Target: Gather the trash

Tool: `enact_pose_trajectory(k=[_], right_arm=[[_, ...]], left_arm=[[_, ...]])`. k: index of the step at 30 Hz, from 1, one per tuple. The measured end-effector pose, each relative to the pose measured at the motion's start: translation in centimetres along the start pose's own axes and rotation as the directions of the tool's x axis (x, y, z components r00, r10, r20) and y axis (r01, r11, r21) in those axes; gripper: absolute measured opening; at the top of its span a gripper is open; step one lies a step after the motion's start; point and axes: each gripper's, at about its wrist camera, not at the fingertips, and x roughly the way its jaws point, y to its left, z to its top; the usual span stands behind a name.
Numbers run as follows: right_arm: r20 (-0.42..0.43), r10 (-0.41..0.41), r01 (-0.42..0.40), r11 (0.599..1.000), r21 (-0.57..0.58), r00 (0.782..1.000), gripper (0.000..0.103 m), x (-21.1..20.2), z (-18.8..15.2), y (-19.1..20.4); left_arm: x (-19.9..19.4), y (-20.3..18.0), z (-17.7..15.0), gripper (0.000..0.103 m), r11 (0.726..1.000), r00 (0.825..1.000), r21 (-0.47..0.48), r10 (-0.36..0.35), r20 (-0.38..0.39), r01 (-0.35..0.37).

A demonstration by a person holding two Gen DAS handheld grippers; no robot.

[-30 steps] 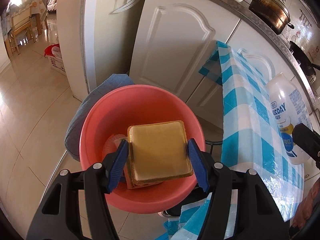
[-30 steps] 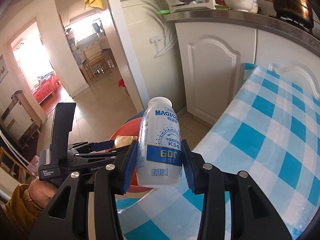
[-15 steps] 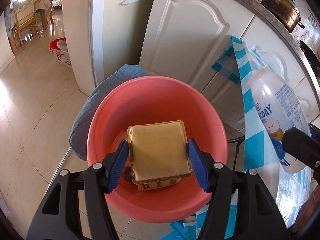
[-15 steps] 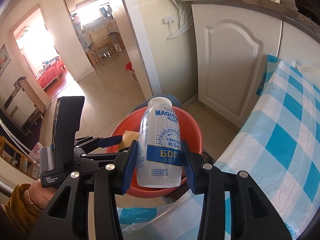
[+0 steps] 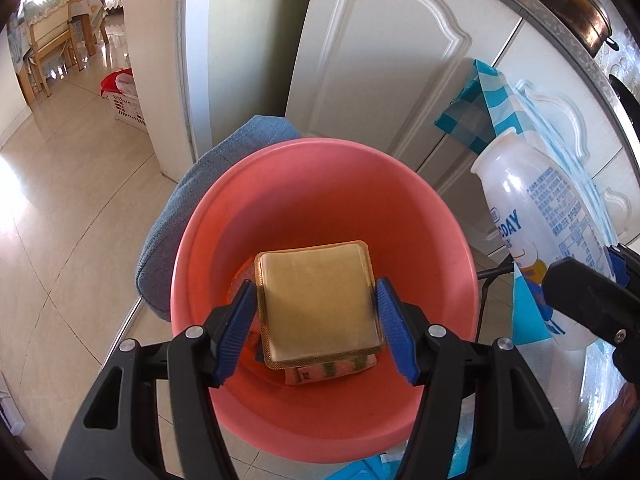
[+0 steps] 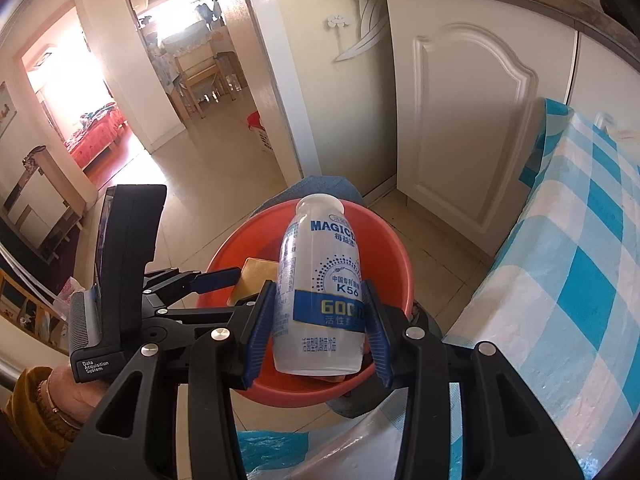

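room: kitchen, white cabinet doors [image 6: 460,128], pale tiled floor [image 5: 60,208], doorway to a bright room.
surface: blue-checked tablecloth [image 6: 580,280] beside the bucket.
bucket [image 5: 320,184]: salmon plastic, on the floor, already holding wrappers.
bottle [image 6: 320,292]: empty-looking, probably light and slick; right gripper [image 6: 318,332] pinches its lower body, over the bucket.
gold packet [image 5: 320,300]: flat, likely crinkly; left gripper [image 5: 316,328] clamps its side edges above the bucket.

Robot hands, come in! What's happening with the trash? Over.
Left gripper shut on flat gold packet, over pink plastic basin. Right gripper shut on white plastic drink bottle. Nothing blocking.
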Motion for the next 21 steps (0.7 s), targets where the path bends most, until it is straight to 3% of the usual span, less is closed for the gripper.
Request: enact_pose_trajectory(k=[3, 4, 5, 6, 10, 12, 21], right_arm=[[0.009, -0.014, 0.014, 1.000, 0.005, 1.000, 0.045, 0.1, -0.1, -0.2], [0.015, -0.018, 0.018, 1.000, 0.009, 1.000, 0.045, 0.1, -0.1, -0.3], [0.024, -0.018, 0.018, 1.000, 0.017, 1.000, 0.047, 0.0, -0.2, -0.5], [0.036, -0.016, 0.015, 0.999, 0.030, 0.999, 0.056, -0.3, -0.2, -0.8], [0.099, -0.037, 0.030, 0.997, 0.072, 0.994, 0.065, -2.0, -0.4, -2.1], [0.131, -0.048, 0.035, 0.994, 0.102, 0.990, 0.075, -3.1, -0.6, -2.9], [0.220, -0.183, 0.144, 0.973, 0.182, 0.958, 0.087, -7.8, -1.6, -6.5]], left_arm=[[0.4, 0.0, -0.1, 0.063, 1.000, 1.000, 0.002, 0.011, -0.011, -0.011], [0.5, 0.0, 0.0, 0.070, 1.000, 1.000, 0.004, 0.018, -0.014, -0.017], [0.6, -0.1, 0.0, 0.085, 0.999, 0.999, 0.008, 0.034, -0.019, -0.033], [0.6, -0.1, 0.0, 0.089, 0.999, 0.999, 0.011, 0.053, -0.015, -0.053], [0.1, 0.2, 0.2, 0.090, 0.996, 0.996, 0.000, 0.086, 0.007, -0.086], [-0.4, 0.5, 0.4, 0.090, 0.995, 0.995, -0.016, 0.095, 0.022, -0.095], [-2.8, -1.2, 1.2, 0.096, 0.976, 0.972, 0.031, 0.211, 0.108, -0.215]])
